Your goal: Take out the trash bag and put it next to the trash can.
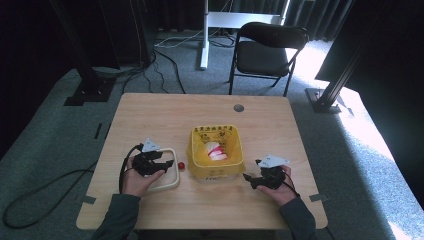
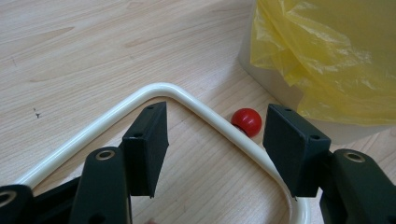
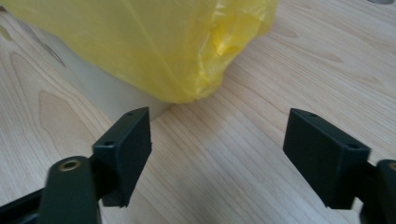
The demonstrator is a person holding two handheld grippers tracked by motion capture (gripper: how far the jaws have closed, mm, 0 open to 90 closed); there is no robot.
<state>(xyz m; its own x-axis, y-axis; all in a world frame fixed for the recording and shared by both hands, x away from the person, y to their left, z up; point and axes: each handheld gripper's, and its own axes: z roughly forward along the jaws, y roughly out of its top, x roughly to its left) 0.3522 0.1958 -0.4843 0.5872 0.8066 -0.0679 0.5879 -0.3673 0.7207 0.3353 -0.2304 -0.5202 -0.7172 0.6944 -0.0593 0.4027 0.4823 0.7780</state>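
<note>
A cream tray rim (image 2: 210, 122) separates the left hand-held gripper (image 2: 215, 140) from the red ball (image 2: 246, 122).

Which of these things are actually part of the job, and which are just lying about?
In the job:
left gripper
right gripper
cream frame
red ball
yellow-lined bin

Lying about:
chair
floor cables
table's grommet

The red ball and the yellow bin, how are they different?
The red ball is tiny and round; the yellow bin is big and boxy. The ball is plain, shiny red; the bin is lined with a crinkly yellow bag. The ball is solid; the bin is open on top with something white and red inside. Both rest on the table, close together.
</note>
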